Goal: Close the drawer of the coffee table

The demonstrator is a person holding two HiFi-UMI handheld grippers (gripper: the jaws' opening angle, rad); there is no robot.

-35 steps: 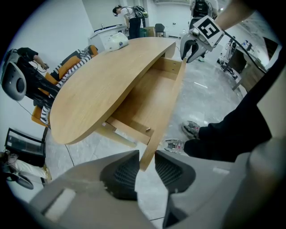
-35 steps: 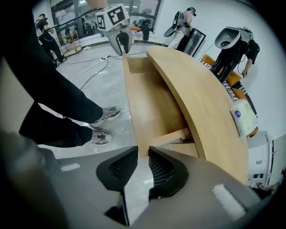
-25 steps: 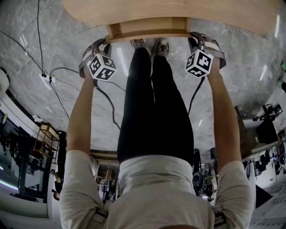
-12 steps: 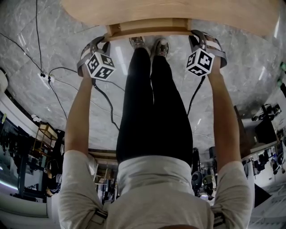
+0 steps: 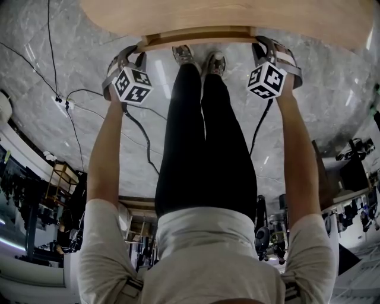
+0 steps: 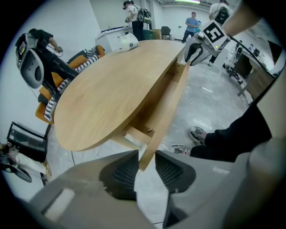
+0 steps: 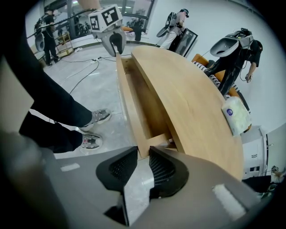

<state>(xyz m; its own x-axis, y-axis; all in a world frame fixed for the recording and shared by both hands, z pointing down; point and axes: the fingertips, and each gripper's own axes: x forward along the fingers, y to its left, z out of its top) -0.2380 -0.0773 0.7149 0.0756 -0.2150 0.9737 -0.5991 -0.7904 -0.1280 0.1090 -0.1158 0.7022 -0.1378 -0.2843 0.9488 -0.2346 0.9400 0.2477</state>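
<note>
Drawer [image 5: 199, 37] still projects from the table [image 5: 225, 15] toward the person, long axis left-right; left tongs [image 6: 145, 157], jaws apart, and right tongs [image 7: 143, 154], jaws opening, loosely straddle its opposite ends, equally near.

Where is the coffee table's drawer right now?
The drawer is at the top centre of the head view, pulled partly out from under the near edge of the oval wooden tabletop, just beyond the person's shoes.

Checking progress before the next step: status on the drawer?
Left gripper astride one end of the drawer front, open; right gripper astride the other, jaws opening. Drawer partly out of the coffee table. Nothing seen blocking it.
</note>
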